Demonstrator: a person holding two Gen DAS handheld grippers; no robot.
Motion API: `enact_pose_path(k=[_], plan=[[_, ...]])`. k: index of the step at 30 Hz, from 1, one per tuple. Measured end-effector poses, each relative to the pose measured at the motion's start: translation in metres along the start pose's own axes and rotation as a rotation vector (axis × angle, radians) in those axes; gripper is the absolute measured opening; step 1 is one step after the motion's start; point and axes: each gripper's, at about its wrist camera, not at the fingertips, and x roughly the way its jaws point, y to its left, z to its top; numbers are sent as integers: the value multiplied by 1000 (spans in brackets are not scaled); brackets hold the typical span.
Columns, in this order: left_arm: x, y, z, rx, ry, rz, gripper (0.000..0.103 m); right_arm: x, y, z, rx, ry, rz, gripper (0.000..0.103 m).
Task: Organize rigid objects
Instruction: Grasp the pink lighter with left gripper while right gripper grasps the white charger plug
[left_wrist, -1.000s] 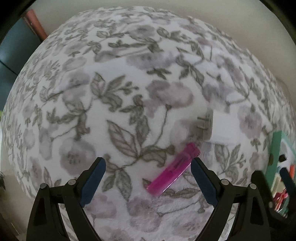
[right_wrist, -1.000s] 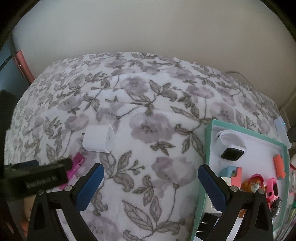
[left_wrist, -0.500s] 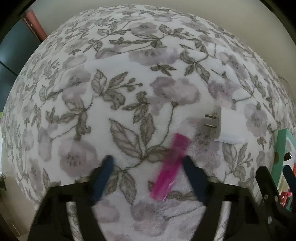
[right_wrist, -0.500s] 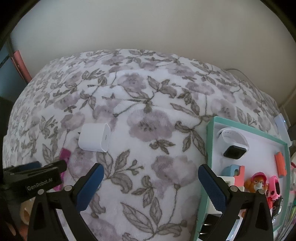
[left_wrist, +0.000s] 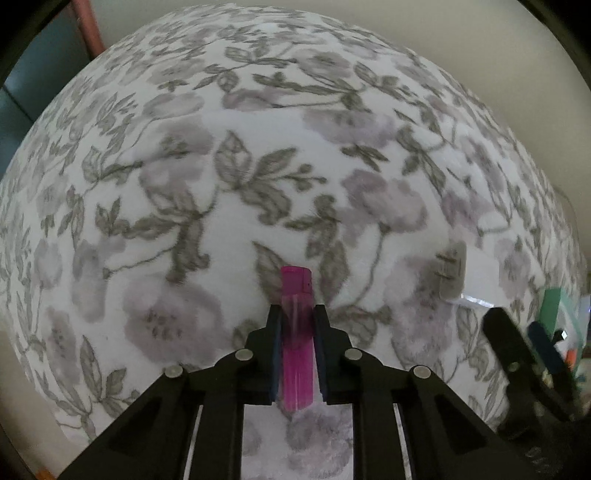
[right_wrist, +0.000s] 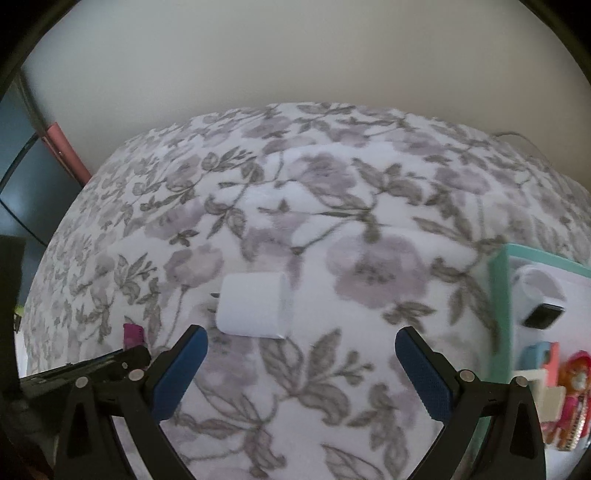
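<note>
While right jaws gape, left gripper (left_wrist: 297, 332) clamps pink lighter (left_wrist: 296, 325).

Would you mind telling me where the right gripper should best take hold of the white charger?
Probably across the charger's flat body, from above: it lies on its side on the cloth, prongs pointing left, so the open right gripper can close on the near and far faces, clear of the prongs.

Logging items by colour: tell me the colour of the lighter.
Translucent pink lighter, shown best in the left wrist view, clamped between the left gripper fingers.
</note>
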Motion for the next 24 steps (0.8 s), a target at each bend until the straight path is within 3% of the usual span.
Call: enact_pose_path(k=[5, 15, 18, 22, 24], plan=[[0, 31, 9, -80, -7, 3, 17, 15, 11, 3, -5, 1, 34, 103], [6, 58, 18, -128, -8, -14, 17, 37, 32, 6, -74, 6, -12, 95], [8, 51, 26, -145, -7, -23, 17, 37, 35, 8, -82, -5, -18, 86], [11, 43, 28, -173, -7, -40, 17, 34, 36, 7, -99, -12, -31, 63], [11, 50, 27, -184, -10, -48, 17, 32, 35, 7, -101, -10, -26, 63]])
